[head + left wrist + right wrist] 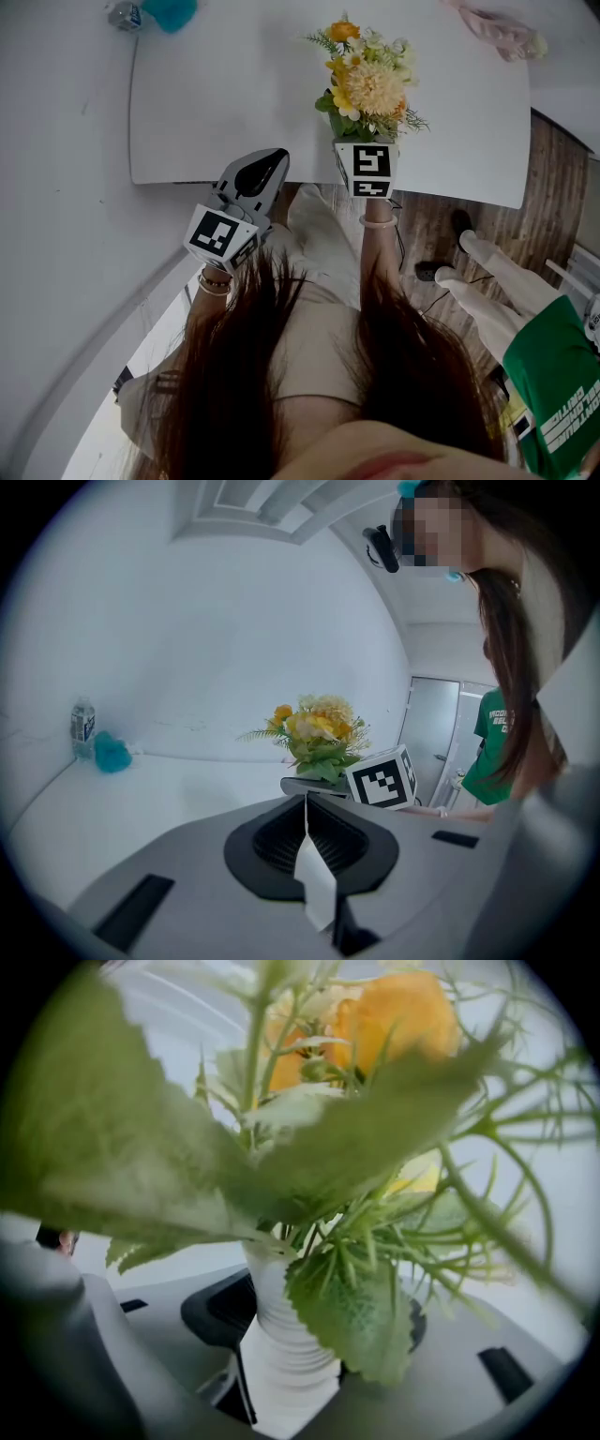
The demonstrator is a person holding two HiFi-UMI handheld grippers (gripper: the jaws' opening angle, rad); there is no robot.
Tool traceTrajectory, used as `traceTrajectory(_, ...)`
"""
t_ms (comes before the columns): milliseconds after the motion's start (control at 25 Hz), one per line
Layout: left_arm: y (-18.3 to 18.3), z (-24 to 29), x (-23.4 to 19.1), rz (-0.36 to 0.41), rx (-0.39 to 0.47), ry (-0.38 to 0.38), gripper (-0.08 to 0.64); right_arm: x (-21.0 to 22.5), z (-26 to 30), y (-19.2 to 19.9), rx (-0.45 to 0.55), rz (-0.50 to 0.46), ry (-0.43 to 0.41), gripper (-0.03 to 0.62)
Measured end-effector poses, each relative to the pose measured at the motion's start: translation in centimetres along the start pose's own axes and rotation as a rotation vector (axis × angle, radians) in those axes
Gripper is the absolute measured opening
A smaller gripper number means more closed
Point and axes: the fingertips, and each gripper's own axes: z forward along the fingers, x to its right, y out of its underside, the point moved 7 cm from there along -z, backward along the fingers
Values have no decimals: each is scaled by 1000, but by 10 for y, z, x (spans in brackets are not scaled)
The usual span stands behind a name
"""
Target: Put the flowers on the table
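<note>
Right claw [364, 142] clamped on white vase [281, 1349], flowers [367, 80] upright above it at worktop [225, 103] edge; left claw [255, 174] shut, empty, tilted alongside.

A white table [225, 103] is seen spread across the upper half of the head view. At the upper left, a small bottle [124, 14] and a teal fluffy thing [171, 11] are set just beside each other. A pale pink bundle [497, 30] is laid at the upper right.
</note>
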Motion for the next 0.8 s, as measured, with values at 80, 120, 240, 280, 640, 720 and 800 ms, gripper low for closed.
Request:
traceTrajectory(80, -1, -2, 1, -1, 6, 1, 9, 0, -2, -1, 0, 0, 4, 259)
traceTrajectory(120, -1, -3, 2, -1, 11, 0, 9, 0, -3, -1, 0, 1, 6, 261)
traceTrajectory(240, 0, -6, 4, 5, -6, 6, 9, 0, -5, 0, -3, 2, 10, 265)
traceTrajectory(280, 0, -6, 5, 7, -14, 9, 9, 0, -6, 1, -5, 1, 11, 268)
traceTrajectory(640, 2, -16, 13, 17, -8, 24, 8, -4, -20, 5, -20, 10, 32, 270)
traceTrajectory(720, 2, -19, 14, 18, -5, 23, 9, -5, -24, 6, -20, 17, 37, 270)
traceTrajectory(800, 2, -21, 15, 20, 9, 19, 9, -7, -28, 7, -21, 24, 41, 270)
